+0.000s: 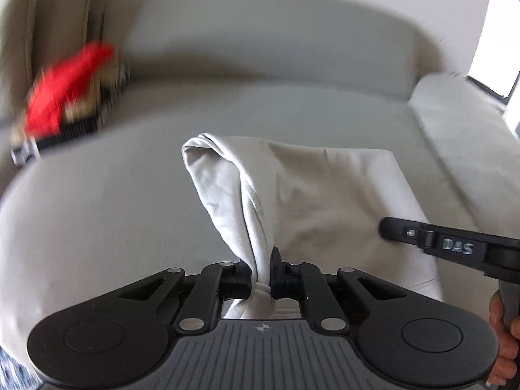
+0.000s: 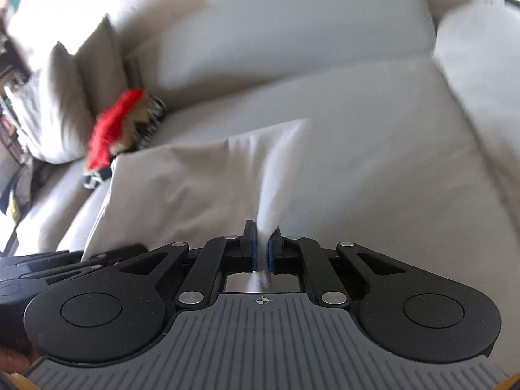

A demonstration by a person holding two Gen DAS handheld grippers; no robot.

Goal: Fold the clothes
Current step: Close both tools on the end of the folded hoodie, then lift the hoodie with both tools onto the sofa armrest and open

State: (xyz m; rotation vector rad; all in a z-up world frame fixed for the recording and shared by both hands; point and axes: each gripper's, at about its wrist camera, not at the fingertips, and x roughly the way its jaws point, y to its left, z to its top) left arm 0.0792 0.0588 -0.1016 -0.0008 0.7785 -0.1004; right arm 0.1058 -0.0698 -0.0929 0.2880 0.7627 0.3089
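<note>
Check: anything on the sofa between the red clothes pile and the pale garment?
Nothing: bare sofa seat separates the red pile from the pale garment, per the left wrist view.

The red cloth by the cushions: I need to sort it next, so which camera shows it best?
Neither is sharp, but the right wrist view shows the red cloth somewhat more clearly, lying on a dark striped item beside the cushions. The left wrist view shows it more streaked by motion blur.
</note>
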